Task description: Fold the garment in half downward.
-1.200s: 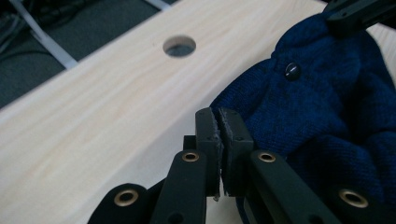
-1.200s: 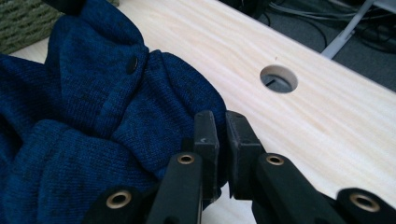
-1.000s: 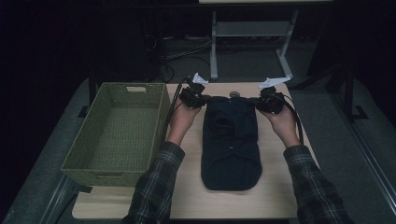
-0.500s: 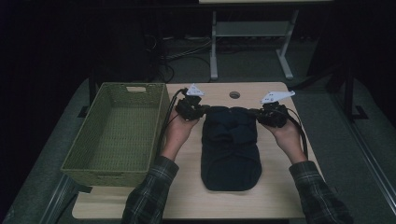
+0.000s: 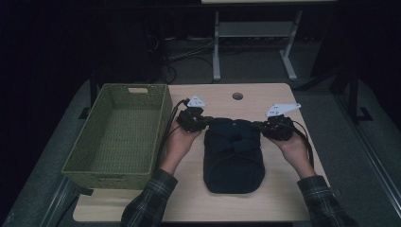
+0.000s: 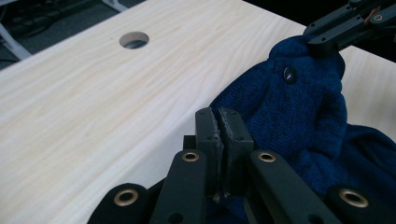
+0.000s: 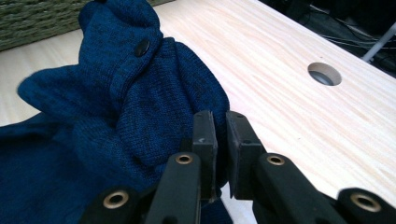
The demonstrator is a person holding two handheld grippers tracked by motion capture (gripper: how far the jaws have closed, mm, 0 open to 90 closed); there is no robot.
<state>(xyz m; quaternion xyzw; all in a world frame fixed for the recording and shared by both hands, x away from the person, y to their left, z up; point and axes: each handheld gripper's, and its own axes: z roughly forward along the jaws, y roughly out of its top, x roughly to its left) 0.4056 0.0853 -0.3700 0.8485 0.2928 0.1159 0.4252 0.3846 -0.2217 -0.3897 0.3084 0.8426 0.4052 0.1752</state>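
Both tools, the left tool and right tool, are clamping the far corners of the blue sweater, which is lying part-folded mid-desk. It is probably needing another fold before going into the basket at the desk's left edge.

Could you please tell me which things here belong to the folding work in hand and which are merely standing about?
In the job:
- blue knitted garment, folded on the table
- left tongs, shut on its far left corner
- right tongs, shut on its far right corner

Standing about:
- green woven basket, left of the garment
- round hole in the tabletop
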